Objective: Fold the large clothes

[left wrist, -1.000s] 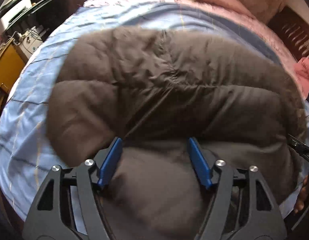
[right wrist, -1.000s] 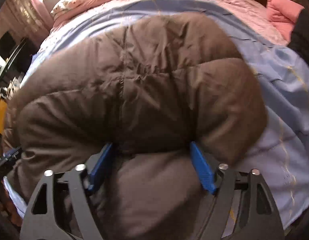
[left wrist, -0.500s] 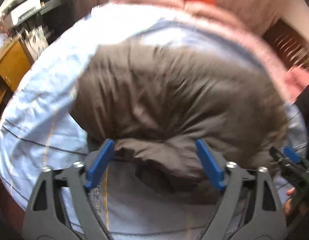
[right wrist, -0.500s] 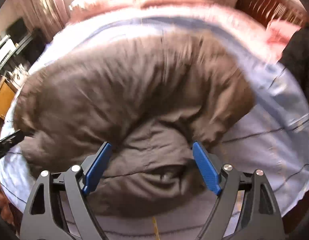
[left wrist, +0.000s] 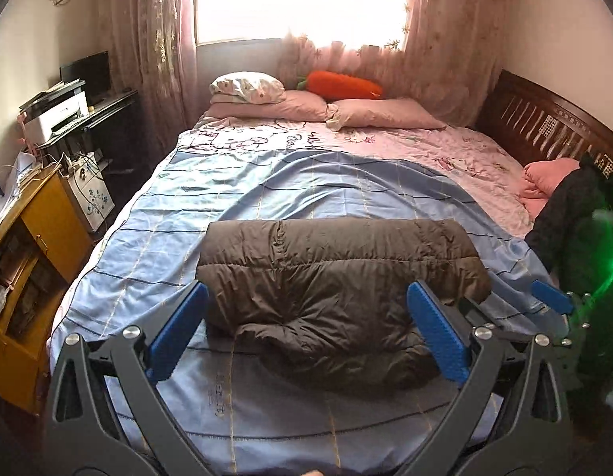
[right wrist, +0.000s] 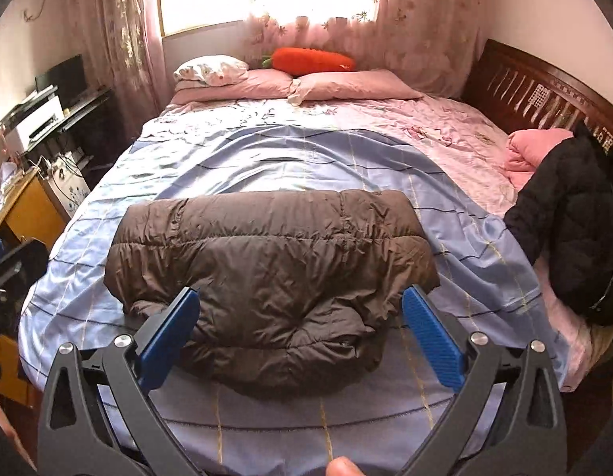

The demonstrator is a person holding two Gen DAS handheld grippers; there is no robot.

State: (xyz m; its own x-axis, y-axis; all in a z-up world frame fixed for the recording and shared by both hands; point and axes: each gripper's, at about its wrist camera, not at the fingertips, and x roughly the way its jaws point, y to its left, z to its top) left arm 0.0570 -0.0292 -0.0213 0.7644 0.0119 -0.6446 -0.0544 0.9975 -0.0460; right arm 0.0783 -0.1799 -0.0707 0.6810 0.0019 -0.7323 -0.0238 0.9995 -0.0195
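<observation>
A brown puffer jacket (left wrist: pixel 338 285) lies folded into a compact bundle on the blue sheet (left wrist: pixel 266 198) near the foot of the bed; it also shows in the right wrist view (right wrist: pixel 274 269). My left gripper (left wrist: pixel 306 329) is open and empty, held back above the bed's near edge. My right gripper (right wrist: pixel 300 333) is open and empty too, also clear of the jacket. The right gripper's blue tip (left wrist: pixel 550 297) shows at the right edge of the left wrist view.
A black jacket (right wrist: pixel 576 230) and a pink folded blanket (right wrist: pixel 532 150) lie at the bed's right side. Pink pillows (left wrist: pixel 306 107) and an orange carrot plush (left wrist: pixel 342 85) sit at the head. A yellow cabinet (left wrist: pixel 24 261) and a printer desk (left wrist: pixel 64 115) stand left.
Both grippers have pulled back and up from the jacket, which they pressed against a second ago. The jacket now rests folded on the sheet, apart from both.
</observation>
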